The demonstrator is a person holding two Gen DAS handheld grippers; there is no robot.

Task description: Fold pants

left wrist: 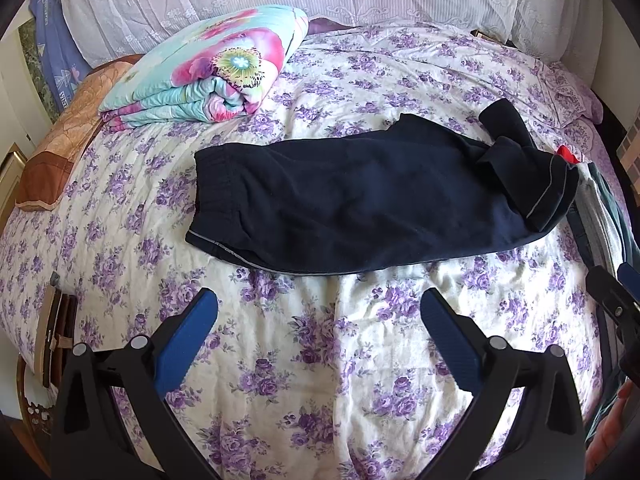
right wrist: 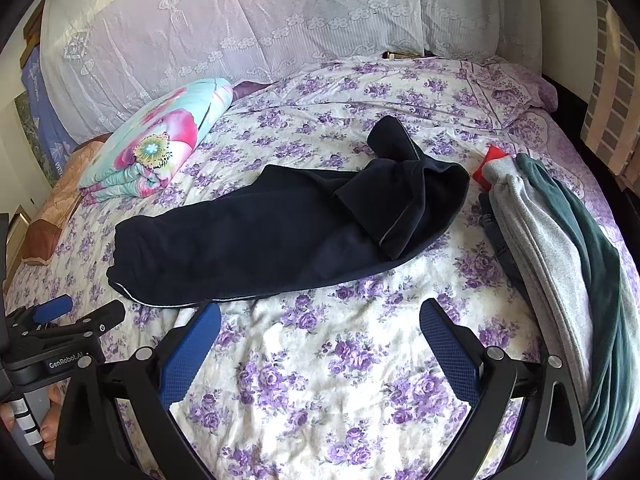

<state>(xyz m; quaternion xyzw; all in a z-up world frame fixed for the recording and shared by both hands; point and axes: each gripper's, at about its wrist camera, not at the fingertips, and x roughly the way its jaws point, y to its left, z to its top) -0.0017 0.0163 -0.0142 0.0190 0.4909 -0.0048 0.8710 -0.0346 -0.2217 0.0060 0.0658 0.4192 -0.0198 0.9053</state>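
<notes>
Just beyond both pairs of tongs, the dark navy fleece pants [left wrist: 360,208] lie across the bed's purple-flowered white cover [left wrist: 320,360], long axis running left to right. The waistband sits at the left end, and the leg ends are already flopped back in a loose bundle at the right. Your left tongs [left wrist: 319,312] hang spread apart and empty over bare cover, nearer the waistband end. Your right tongs [right wrist: 320,322] are likewise wide apart and empty, nearer the doubled-over leg end. Neither touches the cloth; the near hem lies just ahead of both. You will probably need to reach forward rather than sideways. Right of the pants lies a pile of grey and teal garments [right wrist: 560,248]; far left rests a folded floral quilt [left wrist: 200,68], with a lace-draped headboard [right wrist: 240,20] behind.
</notes>
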